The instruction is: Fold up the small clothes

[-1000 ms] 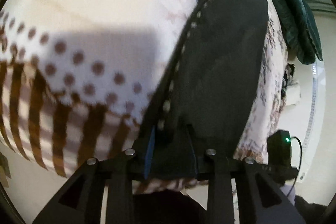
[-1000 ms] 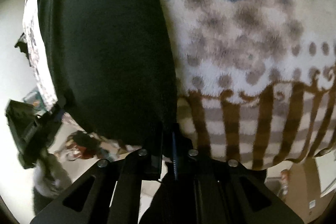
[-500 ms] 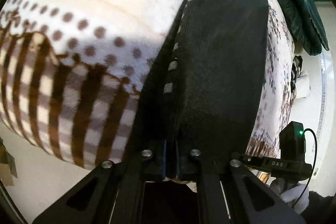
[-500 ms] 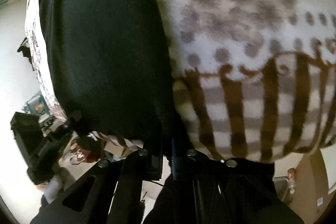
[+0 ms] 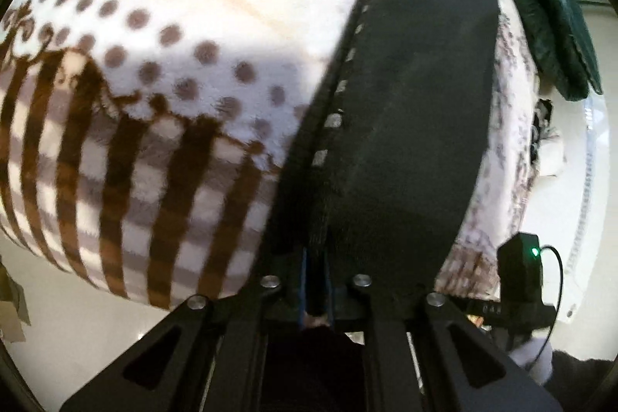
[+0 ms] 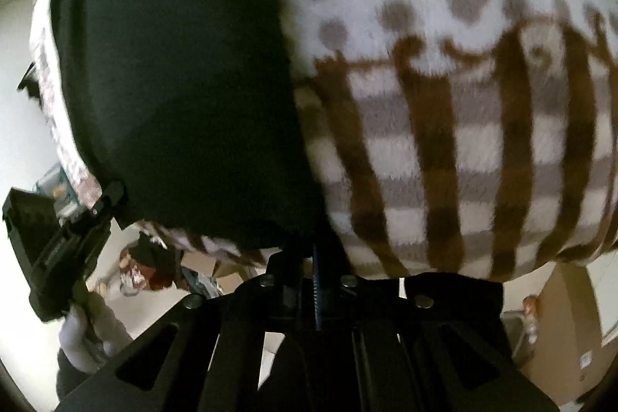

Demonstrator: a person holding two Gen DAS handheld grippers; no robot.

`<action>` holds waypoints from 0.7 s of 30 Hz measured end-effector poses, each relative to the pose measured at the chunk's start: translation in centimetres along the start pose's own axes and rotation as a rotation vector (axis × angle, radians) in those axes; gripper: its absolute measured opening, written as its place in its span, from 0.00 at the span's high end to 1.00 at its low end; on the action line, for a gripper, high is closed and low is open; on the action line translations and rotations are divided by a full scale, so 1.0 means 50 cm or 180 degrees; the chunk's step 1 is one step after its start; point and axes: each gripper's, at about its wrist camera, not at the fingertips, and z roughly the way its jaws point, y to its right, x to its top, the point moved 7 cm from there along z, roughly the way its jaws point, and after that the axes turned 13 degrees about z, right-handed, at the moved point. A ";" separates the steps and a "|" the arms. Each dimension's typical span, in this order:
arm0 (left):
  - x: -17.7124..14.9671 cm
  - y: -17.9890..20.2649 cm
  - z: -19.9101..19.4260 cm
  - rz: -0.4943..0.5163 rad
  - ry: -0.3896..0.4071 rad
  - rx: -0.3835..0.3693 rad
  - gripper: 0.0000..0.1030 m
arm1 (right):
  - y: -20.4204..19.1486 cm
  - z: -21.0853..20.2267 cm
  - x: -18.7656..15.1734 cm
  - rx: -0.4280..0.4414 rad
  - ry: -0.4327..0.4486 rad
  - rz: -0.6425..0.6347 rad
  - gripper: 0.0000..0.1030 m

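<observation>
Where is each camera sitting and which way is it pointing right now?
Left wrist: sits on the left gripper, facing forward along its fingers at the black garment on a fleece blanket; the right gripper shows at right.
Right wrist: sits on the right gripper, facing the same garment and blanket; the left gripper shows at left.
Shared: garment, blanket, each other's gripper.

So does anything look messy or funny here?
Only the dark green clothes heaped in a rumpled pile at the blanket's far edge. The black garment lies stretched flat, pinched by the left gripper and right gripper.
</observation>
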 end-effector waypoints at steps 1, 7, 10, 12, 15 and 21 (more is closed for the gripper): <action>-0.001 0.000 -0.009 0.0000 0.0027 -0.0002 0.78 | -0.005 -0.008 -0.003 0.0076 -0.0052 -0.0023 0.95; 0.014 -0.016 0.007 -0.0113 0.0093 -0.0260 0.63 | -0.010 -0.044 0.017 0.0319 -0.0007 -0.0064 0.50; 0.032 -0.004 0.041 0.0067 0.0019 -0.0280 0.62 | -0.017 -0.052 0.041 0.0418 0.0075 -0.0031 0.50; 0.040 -0.002 0.063 0.0107 -0.0011 -0.0280 0.57 | -0.028 -0.031 0.048 0.0509 0.0046 -0.0030 0.50; 0.048 0.001 0.071 0.0022 0.0064 -0.0485 0.37 | -0.044 0.018 0.064 0.0593 -0.0099 -0.0011 0.49; 0.049 0.022 0.066 0.0018 0.0171 -0.0580 0.31 | -0.051 0.046 0.063 0.0912 -0.0130 0.0076 0.41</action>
